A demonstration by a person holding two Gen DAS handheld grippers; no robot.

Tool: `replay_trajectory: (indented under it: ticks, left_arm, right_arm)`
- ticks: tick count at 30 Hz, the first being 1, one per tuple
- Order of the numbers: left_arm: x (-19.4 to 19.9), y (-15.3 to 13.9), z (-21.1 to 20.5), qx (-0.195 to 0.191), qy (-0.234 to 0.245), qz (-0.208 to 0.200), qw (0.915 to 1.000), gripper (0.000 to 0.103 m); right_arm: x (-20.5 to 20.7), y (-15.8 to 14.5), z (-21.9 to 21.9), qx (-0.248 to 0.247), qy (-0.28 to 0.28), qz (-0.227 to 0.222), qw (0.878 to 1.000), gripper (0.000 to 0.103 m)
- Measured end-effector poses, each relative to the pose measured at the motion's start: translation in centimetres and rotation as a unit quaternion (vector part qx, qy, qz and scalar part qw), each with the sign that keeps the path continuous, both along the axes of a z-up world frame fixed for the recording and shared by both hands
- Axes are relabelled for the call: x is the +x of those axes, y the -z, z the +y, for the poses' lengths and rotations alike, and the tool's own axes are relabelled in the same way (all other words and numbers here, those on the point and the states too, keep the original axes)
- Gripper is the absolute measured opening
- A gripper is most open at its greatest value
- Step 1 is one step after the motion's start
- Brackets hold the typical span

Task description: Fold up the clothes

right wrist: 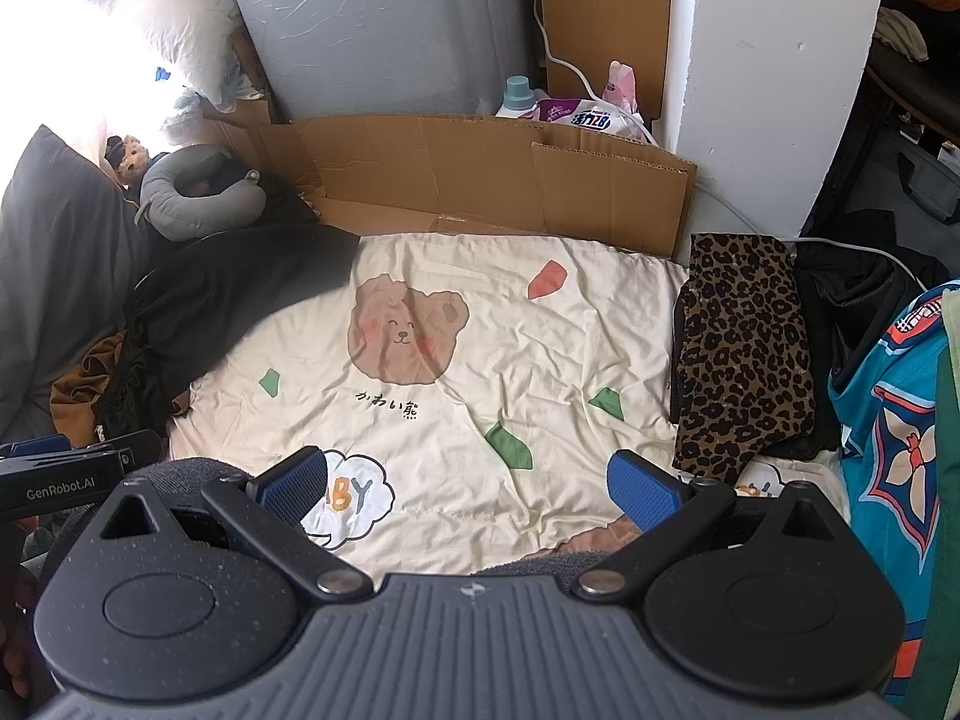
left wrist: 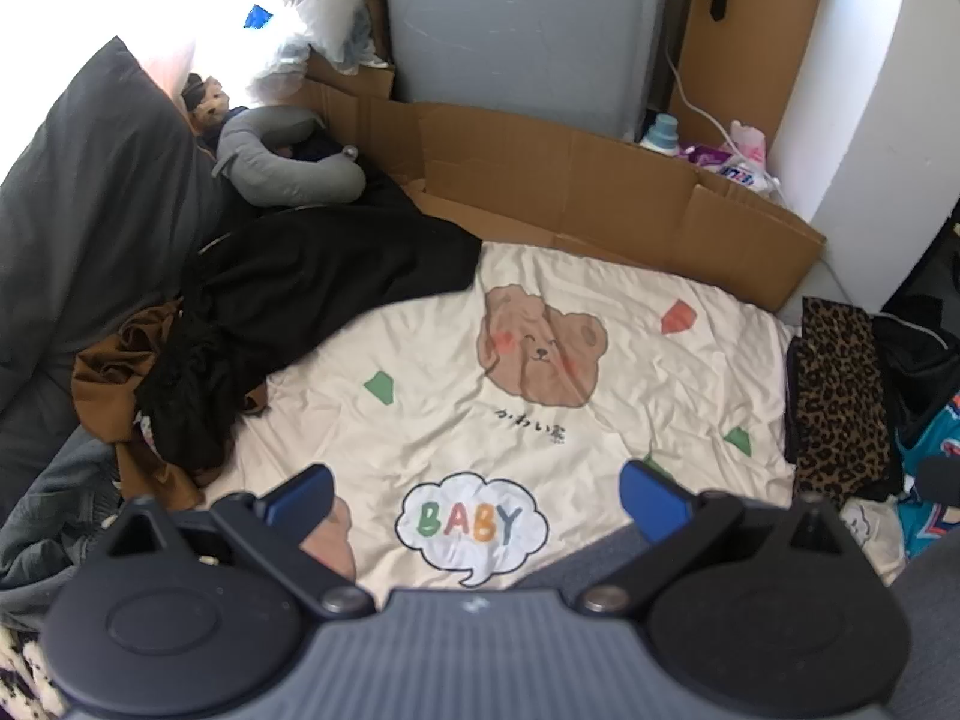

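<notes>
While the heap of unfolded black and brown clothes point(left wrist: 240, 324) waits bunched at the left, against the dark grey pillow point(left wrist: 90, 192), we keep the cream bear-print bed cover point(left wrist: 630, 420) bare in the middle as folding room. At the right, the folded leopard-print garment point(right wrist: 744, 348) lies set aside, apparently done. Both our left gripper point(left wrist: 474, 498) and right gripper point(right wrist: 468, 486) hover over the cover, jaws wide apart, holding and touching nothing.

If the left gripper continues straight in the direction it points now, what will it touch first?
Most likely the cream bear-print sheet near its "BABY" speech bubble. The left gripper is open and empty, angled down at bare sheet. Nothing shows between the jaws; the black clothes pile lies off to one side. Depth is uncertain.
</notes>
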State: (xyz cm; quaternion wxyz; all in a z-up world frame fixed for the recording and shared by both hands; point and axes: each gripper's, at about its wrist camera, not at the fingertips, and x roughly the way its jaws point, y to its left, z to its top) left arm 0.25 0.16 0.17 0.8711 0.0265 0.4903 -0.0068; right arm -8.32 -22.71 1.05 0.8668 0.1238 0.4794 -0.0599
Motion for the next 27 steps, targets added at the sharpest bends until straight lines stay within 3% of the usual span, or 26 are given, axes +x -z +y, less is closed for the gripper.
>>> replay_trajectory:
  ticks: [27]
  left_arm:
    - [-0.01, 0.08, 0.44, -0.006, 0.004, 0.001, 1.0000, 0.102]
  right_arm:
    - [0.03, 0.01, 0.09, -0.006, 0.001, -0.002, 1.000, 0.102]
